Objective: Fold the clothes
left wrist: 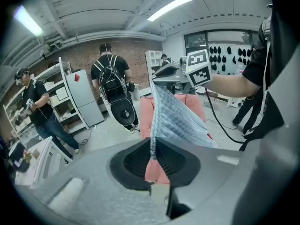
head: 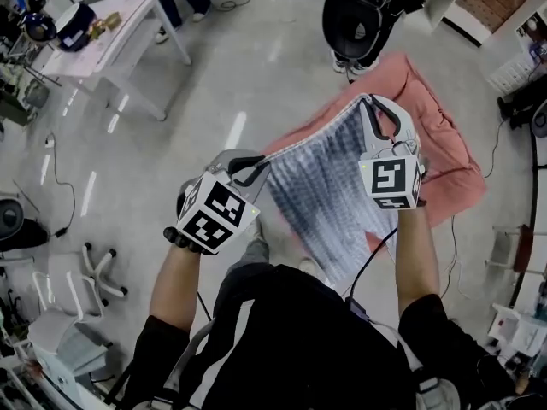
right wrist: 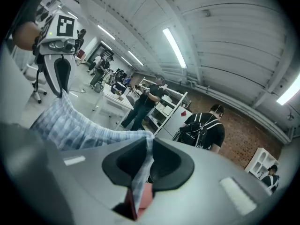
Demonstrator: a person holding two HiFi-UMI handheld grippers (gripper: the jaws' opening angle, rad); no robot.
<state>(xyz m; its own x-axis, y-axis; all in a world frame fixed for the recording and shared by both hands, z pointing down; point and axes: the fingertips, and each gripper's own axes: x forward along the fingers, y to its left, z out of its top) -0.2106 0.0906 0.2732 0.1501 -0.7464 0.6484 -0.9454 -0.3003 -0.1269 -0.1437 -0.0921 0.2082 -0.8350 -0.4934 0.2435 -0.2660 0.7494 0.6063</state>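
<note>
A blue-and-white checked garment (head: 329,190) hangs stretched between my two grippers, held up in the air. My left gripper (head: 253,171) is shut on one top corner of it, and my right gripper (head: 373,109) is shut on the other corner. In the left gripper view the checked garment (left wrist: 176,116) runs from the closed jaws across to the right gripper (left wrist: 164,74). The checked cloth (right wrist: 79,125) in the right gripper view leads to the left gripper (right wrist: 61,76). Below it lies a salmon-pink cloth (head: 444,143) over a table.
A person with a black backpack (head: 363,15) stands just beyond the pink cloth. A white table (head: 120,32) with small objects stands at the far left. White chairs (head: 85,280) and cables (head: 51,178) lie on the floor at left. Shelving (head: 521,49) lines the right side.
</note>
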